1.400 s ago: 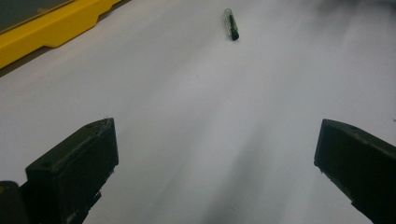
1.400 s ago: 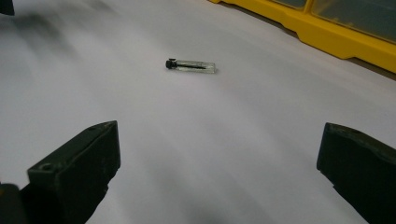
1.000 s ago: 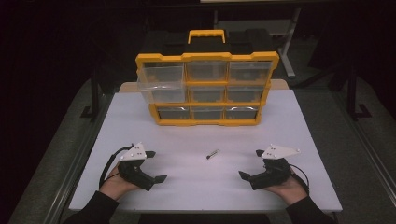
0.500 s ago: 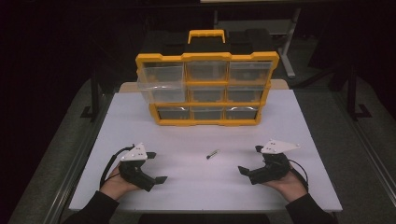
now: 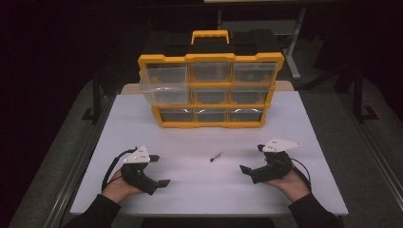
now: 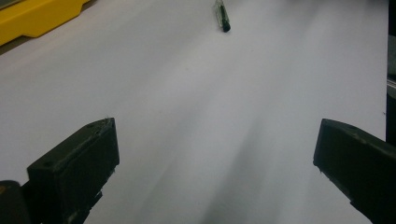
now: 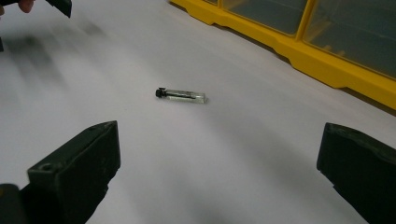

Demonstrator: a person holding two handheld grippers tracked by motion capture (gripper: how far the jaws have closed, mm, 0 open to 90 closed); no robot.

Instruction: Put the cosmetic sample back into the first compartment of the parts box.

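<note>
Lower left of the high view: the left gripper (image 5: 159,176) rests low on the white desk (image 5: 190,137), held in the person's left hand (image 5: 119,187). Its jaws stand wide apart and hold nothing; in the left gripper view only bare desk lies between them.

Centre of the high view: a small clear vial with a dark cap (image 5: 216,156) lies flat on its side on the desk, well apart from both grippers and roughly midway between them. In the right gripper view it sits ahead of the jaws, cap toward the left of the frame.

Upper centre: a yellow drawer organiser (image 5: 211,90) stands upright at the far side of the desk; its top-left drawer (image 5: 164,78) projects forward, pulled out.

Lower right: the right gripper (image 5: 249,173) also sits low on the desk, jaws spread wide and empty, pointing toward the vial.

Assessed risks: the vial is small and round, so a jaw touching one side first would likely roll it away. A low approach may scrape the jaws on the desk. A grip near one end could let it pivot or slip out. The open drawer could be knocked by a careless reach.
</note>
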